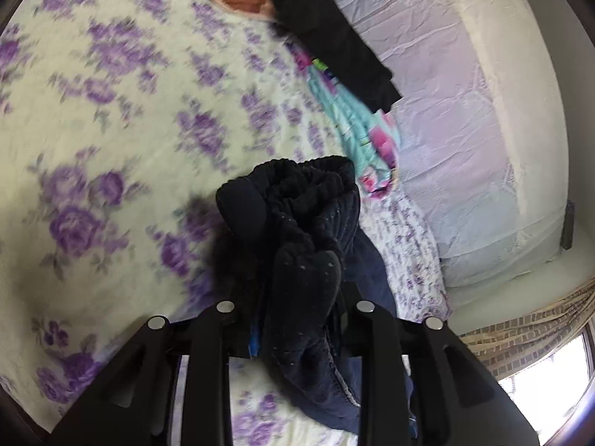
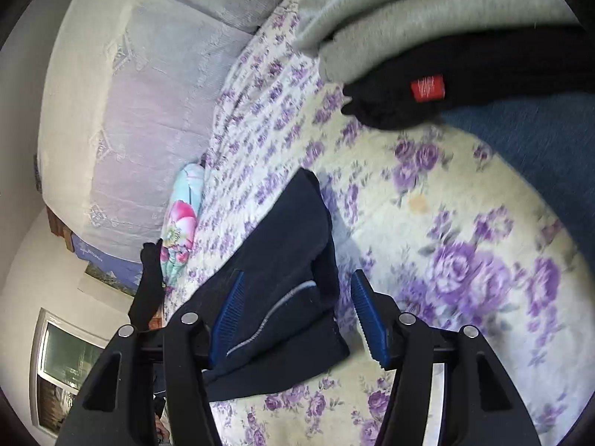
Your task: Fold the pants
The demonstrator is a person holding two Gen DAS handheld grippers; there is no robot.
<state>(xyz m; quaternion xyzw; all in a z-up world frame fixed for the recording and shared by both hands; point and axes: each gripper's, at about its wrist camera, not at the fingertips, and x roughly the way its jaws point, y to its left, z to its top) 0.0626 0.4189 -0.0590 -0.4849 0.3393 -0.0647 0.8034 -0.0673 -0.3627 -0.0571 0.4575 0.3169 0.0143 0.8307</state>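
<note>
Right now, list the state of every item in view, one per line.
Left gripper: shut on a bunched waistband.
Right gripper: open, fabric between its pads.
Navy pants: partly lifted, unfolded.
Folded clothes: stacked.
Floral bedsheet: spread flat.
Black garment: lying unfolded.

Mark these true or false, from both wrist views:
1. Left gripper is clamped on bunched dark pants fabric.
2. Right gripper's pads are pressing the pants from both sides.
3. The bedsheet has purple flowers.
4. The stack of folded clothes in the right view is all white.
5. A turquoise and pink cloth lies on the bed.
1. True. The left gripper is shut on the pants.
2. False. The right gripper is open; its right pad stands clear of the fabric.
3. True: bedsheet.
4. False. The stack of folded clothes holds grey, black and blue pieces.
5. True: turquoise and pink cloth.
</note>
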